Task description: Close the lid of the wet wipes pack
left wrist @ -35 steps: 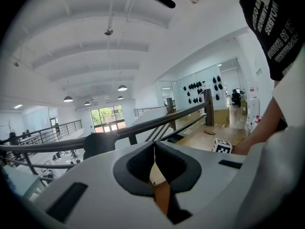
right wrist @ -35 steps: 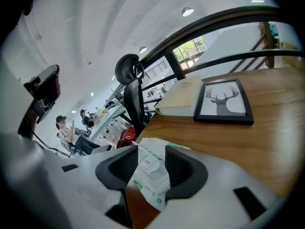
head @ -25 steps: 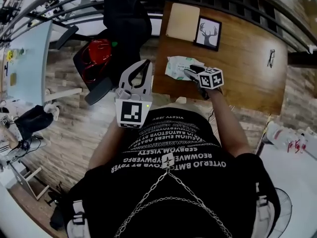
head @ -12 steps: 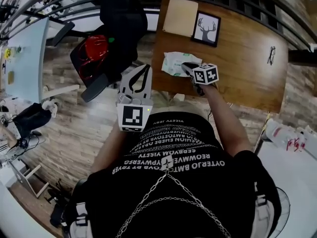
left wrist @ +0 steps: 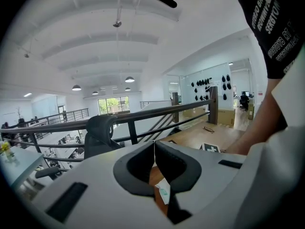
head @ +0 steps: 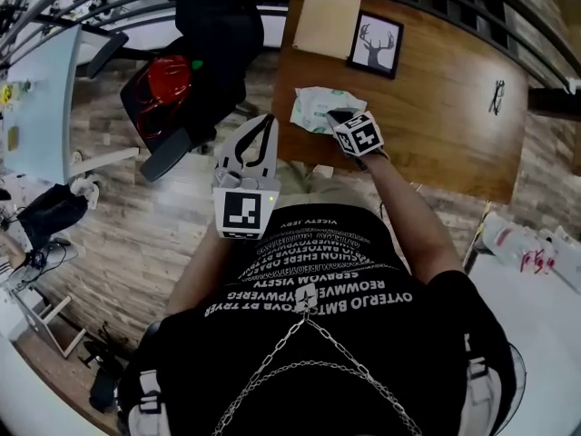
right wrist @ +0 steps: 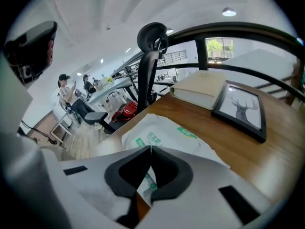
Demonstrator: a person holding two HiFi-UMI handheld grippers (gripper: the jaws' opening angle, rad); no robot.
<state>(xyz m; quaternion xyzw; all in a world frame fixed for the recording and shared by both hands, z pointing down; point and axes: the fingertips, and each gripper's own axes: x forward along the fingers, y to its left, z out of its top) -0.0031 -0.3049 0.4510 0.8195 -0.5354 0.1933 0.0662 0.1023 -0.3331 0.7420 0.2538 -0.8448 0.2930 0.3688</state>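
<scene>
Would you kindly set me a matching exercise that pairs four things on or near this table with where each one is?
Things:
1. wet wipes pack
2. deer picture
3. glasses
4. left gripper

Places:
A. beside the beige book
B. off the table's left edge
C. alone at the table's right end
D. at the tips of the right gripper

Pairs: 1-D, 2-A, 3-C, 4-B.

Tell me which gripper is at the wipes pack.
The right gripper, shut, over the pack; the left gripper is short of the table.
</scene>
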